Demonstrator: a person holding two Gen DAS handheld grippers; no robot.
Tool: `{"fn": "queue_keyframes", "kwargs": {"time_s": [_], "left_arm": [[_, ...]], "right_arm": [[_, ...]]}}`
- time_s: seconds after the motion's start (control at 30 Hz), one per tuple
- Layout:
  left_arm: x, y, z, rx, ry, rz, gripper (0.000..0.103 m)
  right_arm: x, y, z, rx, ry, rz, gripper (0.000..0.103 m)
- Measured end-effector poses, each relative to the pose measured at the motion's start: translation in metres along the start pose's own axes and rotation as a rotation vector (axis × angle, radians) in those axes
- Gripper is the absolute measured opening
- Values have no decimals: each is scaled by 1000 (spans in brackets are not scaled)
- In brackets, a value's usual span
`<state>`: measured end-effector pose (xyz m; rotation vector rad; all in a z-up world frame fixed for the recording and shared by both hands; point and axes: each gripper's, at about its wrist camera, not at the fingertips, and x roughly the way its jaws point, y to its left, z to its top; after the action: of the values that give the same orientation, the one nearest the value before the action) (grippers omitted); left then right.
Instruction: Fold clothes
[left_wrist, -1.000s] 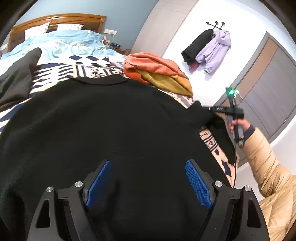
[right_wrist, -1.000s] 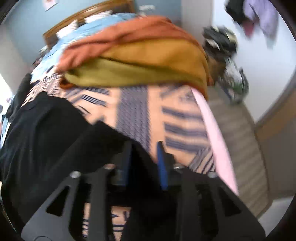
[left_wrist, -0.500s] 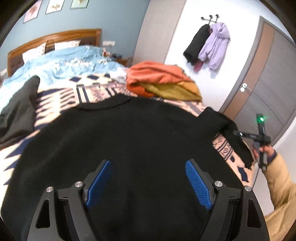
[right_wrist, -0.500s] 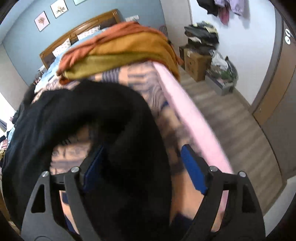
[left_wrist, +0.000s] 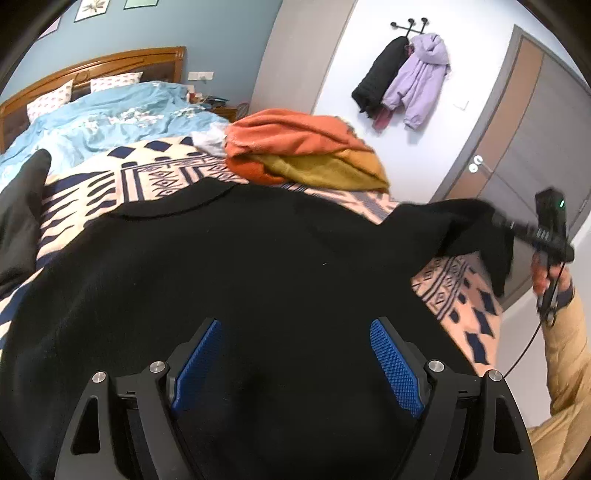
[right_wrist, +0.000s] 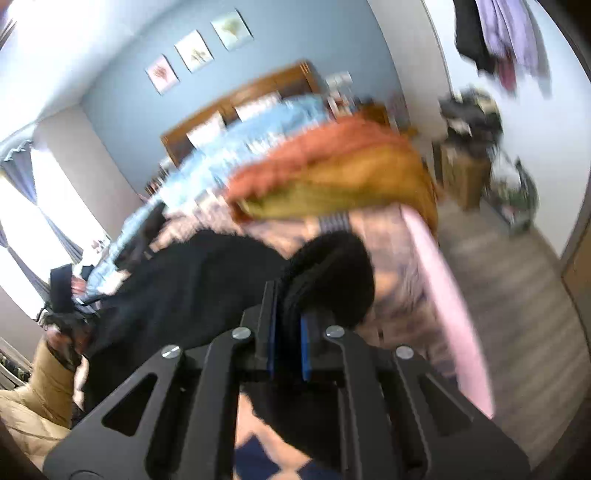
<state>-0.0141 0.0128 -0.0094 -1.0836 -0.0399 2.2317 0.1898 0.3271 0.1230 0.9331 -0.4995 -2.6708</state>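
A black sweater (left_wrist: 221, 280) lies spread front-up on the patterned blanket (left_wrist: 155, 173) of the bed. My left gripper (left_wrist: 295, 362) hovers open over its lower middle, holding nothing. My right gripper (right_wrist: 286, 332) is shut on the sweater's right sleeve (right_wrist: 332, 273) and holds it lifted off the bed; it shows in the left wrist view (left_wrist: 495, 221) at the right, with the sleeve (left_wrist: 461, 229) hanging from it.
A folded orange and mustard pile (left_wrist: 306, 147) sits beyond the sweater. A dark garment (left_wrist: 18, 221) lies at the left. Blue bedding (left_wrist: 103, 122) and headboard (left_wrist: 92, 66) are behind. The bed's pink edge (right_wrist: 443, 288) drops to a wood floor, with boxes (right_wrist: 469, 173) by the wall.
My right gripper has closed again on the sleeve after opening half a second ago, and has lifted it up and inward. My left gripper stayed open above the sweater, drawing back slightly.
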Motion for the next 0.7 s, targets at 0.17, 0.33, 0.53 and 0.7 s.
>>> {"fn": "queue_keyframes", "kwargs": {"time_s": [0.17,0.33,0.53,0.7], "left_arm": [[-10,-2,-1,4,-20,-52,84],[-16,-9,-3,19,-41,-85,84],[-25,-20,-7,55,-69,-99,84],[-20,-13,-16,33,-53,-72,84]], "right_arm": [[-22,39,38,-34,-59,55,12],[23,97,42,-93,12,157,12],[114,161,44,-134,121,278,12],[215,202,26,-144,292,317,16]]}}
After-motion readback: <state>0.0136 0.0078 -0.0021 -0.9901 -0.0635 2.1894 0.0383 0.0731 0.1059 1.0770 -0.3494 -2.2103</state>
